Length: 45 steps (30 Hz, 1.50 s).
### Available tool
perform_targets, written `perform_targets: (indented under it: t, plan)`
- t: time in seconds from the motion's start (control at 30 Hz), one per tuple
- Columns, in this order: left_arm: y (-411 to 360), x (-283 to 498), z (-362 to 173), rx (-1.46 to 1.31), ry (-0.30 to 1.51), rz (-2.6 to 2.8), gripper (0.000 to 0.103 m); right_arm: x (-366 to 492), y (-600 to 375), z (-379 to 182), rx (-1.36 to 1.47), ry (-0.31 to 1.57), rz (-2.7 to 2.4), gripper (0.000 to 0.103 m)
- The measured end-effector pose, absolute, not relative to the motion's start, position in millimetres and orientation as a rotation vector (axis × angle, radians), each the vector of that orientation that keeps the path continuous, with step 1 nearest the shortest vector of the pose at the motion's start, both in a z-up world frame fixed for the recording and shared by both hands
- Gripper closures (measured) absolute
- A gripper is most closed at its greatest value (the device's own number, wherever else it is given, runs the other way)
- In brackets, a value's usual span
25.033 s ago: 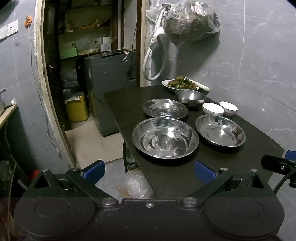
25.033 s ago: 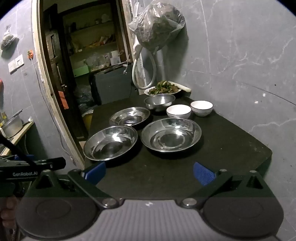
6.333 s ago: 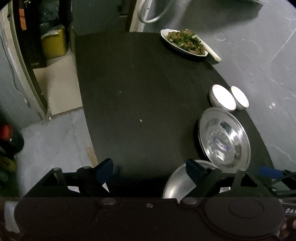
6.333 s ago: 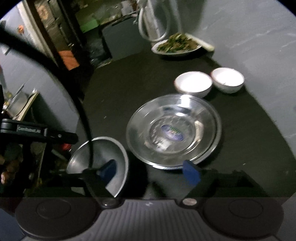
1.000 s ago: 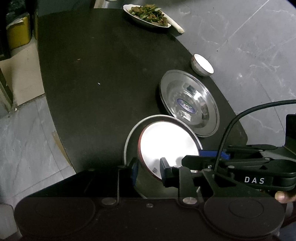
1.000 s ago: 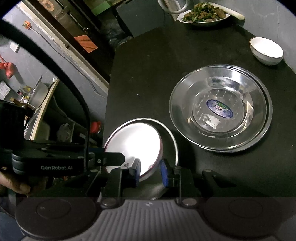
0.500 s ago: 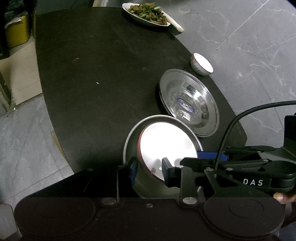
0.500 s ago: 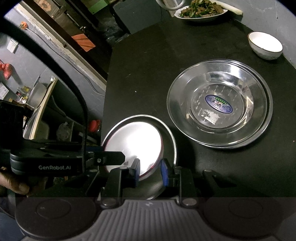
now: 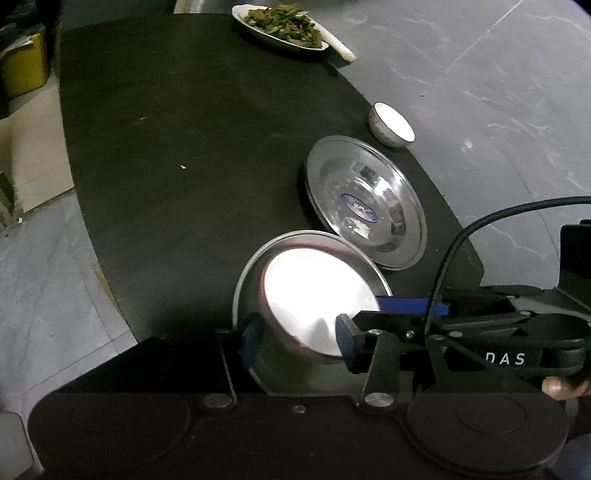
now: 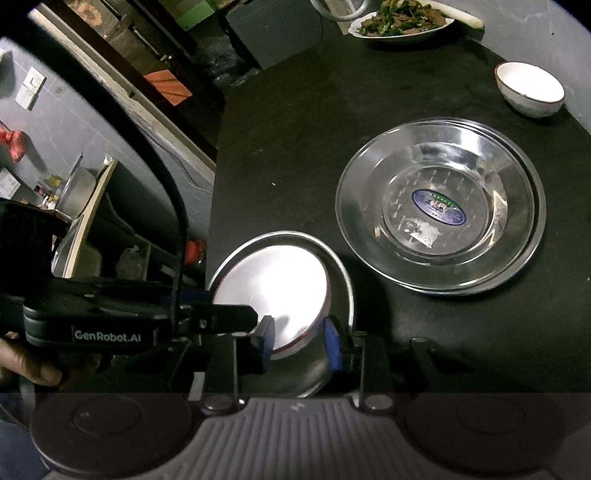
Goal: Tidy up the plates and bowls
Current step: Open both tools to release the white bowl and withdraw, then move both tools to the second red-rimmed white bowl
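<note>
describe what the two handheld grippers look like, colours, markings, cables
Both are black two-finger tools with blue pads on the fingertips. The left gripper carries white "GenRobot.AI" lettering on its side, seen from the right wrist view. The right gripper carries white "DAS" lettering, and its body near the camera is ribbed grey. A black cable arcs up from each. No sleeves show.

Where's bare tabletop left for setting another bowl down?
Free: the wide dark stretch of table left of the stacked steel plates, running up to the food dish. Crowded: the near corner, where both grippers flank the white bowl nested in the steel bowl.
</note>
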<state>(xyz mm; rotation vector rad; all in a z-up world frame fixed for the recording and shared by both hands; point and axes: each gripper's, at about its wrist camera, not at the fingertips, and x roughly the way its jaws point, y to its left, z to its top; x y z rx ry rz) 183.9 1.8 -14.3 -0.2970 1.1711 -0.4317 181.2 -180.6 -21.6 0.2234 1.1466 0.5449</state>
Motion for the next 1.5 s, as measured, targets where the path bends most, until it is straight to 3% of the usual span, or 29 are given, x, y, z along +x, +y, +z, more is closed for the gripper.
perform_targets:
  t: [0.13,0.47,0.57,0.6,0.77,0.87,0.93,1.0,1.5]
  plan:
    - [1.1,183.1,-11.3,-0.287,1.159,-0.44,0.044,180.4,-183.8,-18.8,0.229,1.135,0.547,0.066]
    - [7.5,181.7,-1.8,-0.292,1.129,-0.433,0.035,179.5,-193.3,-8.9,0.254,1.097,0.539,0.058]
    - [8.8,182.3,2.8,-0.279,1.113,-0.421,0.028,179.2,-197.0,-3.8,0.248,1.078,0.52,0.047]
    - [8.4,182.8,4.1,-0.263,1.109,-0.404,0.02,179.4,-198.9,-2.2,0.249,1.072,0.514,0.046]
    - [12.6,187.5,6.5,-0.247,1.094,-0.361,0.017,180.2,-208.6,-1.1,0.272,1.054,0.486,0.036]
    - [15.0,191.1,6.0,-0.232,1.089,-0.321,0.008,180.6,-214.5,-2.0,0.286,1.044,0.463,0.026]
    - [15.8,194.0,5.2,-0.221,1.086,-0.283,0.002,180.9,-218.2,-3.0,0.297,1.033,0.435,0.011]
    - [17.5,197.4,4.6,-0.221,1.085,-0.245,0.001,182.0,-224.0,-4.9,0.316,1.023,0.395,0.002]
    - [-15.0,265.1,7.9,-0.162,1.052,-0.187,0.001,195.7,-299.0,-22.3,0.546,0.895,0.075,0.0]
